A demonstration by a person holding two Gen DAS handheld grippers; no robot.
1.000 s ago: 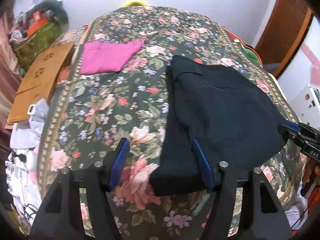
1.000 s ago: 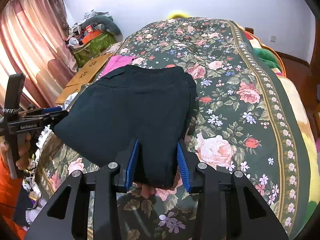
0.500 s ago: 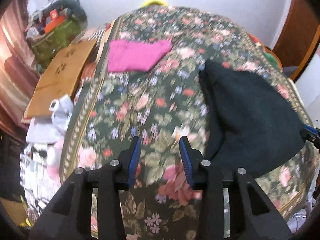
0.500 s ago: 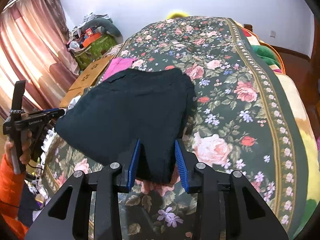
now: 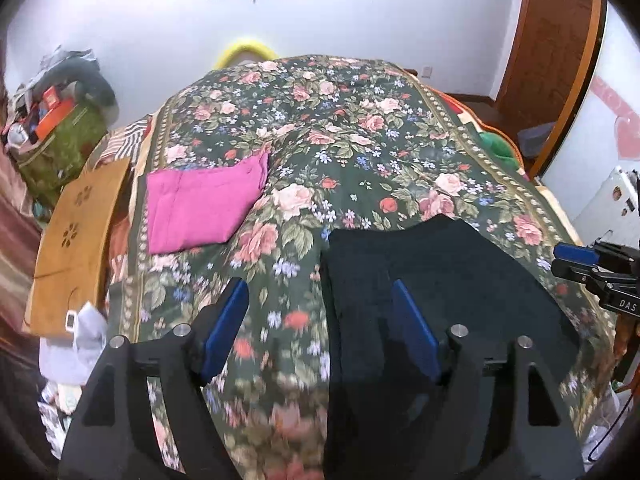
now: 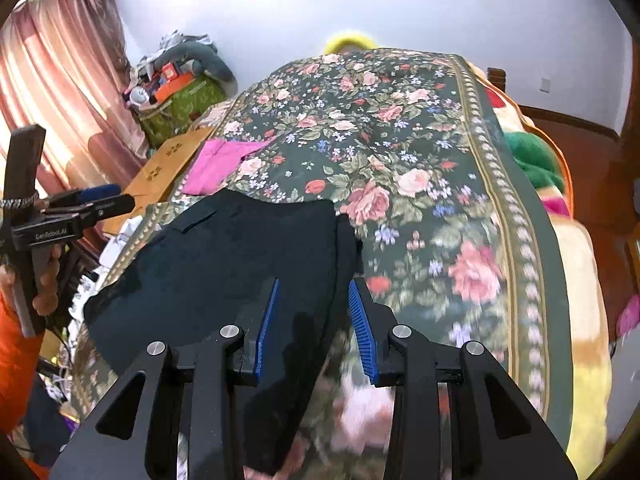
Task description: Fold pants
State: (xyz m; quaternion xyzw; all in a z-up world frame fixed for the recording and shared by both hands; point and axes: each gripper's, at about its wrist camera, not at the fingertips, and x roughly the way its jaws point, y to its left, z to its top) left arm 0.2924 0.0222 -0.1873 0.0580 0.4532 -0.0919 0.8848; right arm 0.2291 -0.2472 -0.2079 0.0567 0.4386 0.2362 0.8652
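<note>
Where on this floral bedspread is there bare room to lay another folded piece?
The far half of the floral bedspread is bare, beyond the folded pink garment and the dark folded pants. So is the right strip beside the pants. The near left corner is crowded by both garments and the brown cardboard sheet.

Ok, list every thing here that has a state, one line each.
Black pants: folded, flat on the floral bedspread.
Pink garment: folded, lying apart from the pants.
Left hand-held gripper: jaws opening, nothing pressed between the pads.
Right hand-held gripper: partly open over the pants' edge, no grip visible.
</note>
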